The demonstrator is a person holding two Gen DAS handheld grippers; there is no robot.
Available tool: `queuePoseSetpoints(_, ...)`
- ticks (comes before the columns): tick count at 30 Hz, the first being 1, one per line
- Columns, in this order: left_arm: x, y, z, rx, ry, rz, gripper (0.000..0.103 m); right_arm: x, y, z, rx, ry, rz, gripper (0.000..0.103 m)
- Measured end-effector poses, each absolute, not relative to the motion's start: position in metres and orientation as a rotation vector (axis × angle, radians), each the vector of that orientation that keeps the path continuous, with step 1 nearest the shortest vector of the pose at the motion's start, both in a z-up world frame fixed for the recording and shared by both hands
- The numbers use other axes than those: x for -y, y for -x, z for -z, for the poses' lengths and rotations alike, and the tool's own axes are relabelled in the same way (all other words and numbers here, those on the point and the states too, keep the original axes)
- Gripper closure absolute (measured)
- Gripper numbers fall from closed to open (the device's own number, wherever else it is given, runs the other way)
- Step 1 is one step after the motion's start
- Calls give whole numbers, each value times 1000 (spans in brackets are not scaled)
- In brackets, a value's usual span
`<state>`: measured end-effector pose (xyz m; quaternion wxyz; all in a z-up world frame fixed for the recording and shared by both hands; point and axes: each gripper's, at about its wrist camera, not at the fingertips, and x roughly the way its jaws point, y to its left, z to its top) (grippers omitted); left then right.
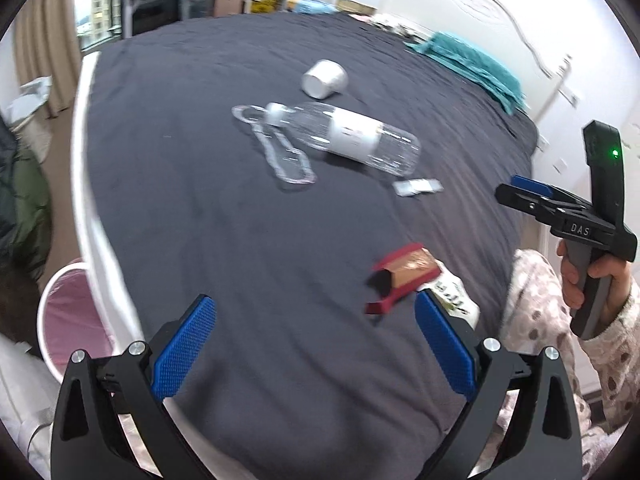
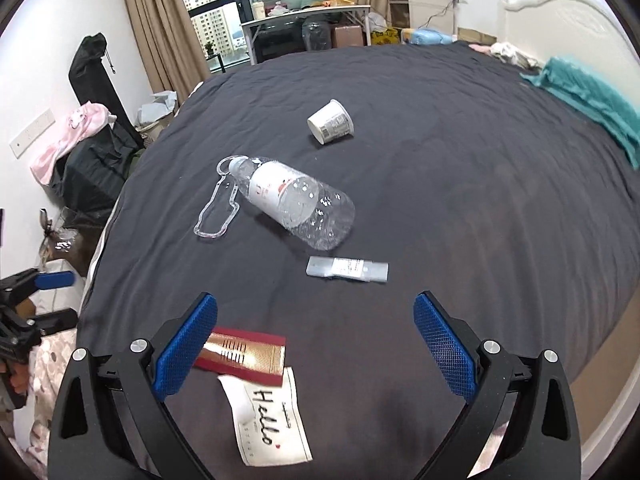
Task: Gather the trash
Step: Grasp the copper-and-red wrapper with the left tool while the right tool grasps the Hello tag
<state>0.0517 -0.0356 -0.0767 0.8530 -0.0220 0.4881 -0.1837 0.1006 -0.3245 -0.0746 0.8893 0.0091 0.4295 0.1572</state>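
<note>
bed: fills mid-frame
cup: above centre
bottle: centre
box: lower left, touching card

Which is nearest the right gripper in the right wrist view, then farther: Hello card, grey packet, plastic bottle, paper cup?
From the right gripper:
1. Hello card, just below, between the fingers.
2. Grey packet, just ahead.
3. Plastic bottle, mid-bed, lying down.
4. Paper cup, farthest, tipped over.

Clear bottle, paper cup on sides; red box, wrappers flat.
</note>
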Motion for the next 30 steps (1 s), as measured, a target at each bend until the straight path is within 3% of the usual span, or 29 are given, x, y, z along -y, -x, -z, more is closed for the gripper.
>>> queuePoseSetpoints(9,87,-55,110,-1068,-69,558,6,309,-60,96,-978,143,-446,18)
queuePoseSetpoints(14,107,-60,124,-1069,-136,649,21,294,-41,111,-1022,204,-526,30)
queuePoseSetpoints(18,117,-74,140,-1104,-214,695,41,282,-37,124,-1053,233,-579,40)
queuePoseSetpoints(24,112,-86,152,-1145,-198,757,63,270,-44,139,-1088,240,-606,47)
queuePoseSetpoints(30,114,-87,154,-1159,-155,799,68,257,-55,154,-1114,256,-622,56)
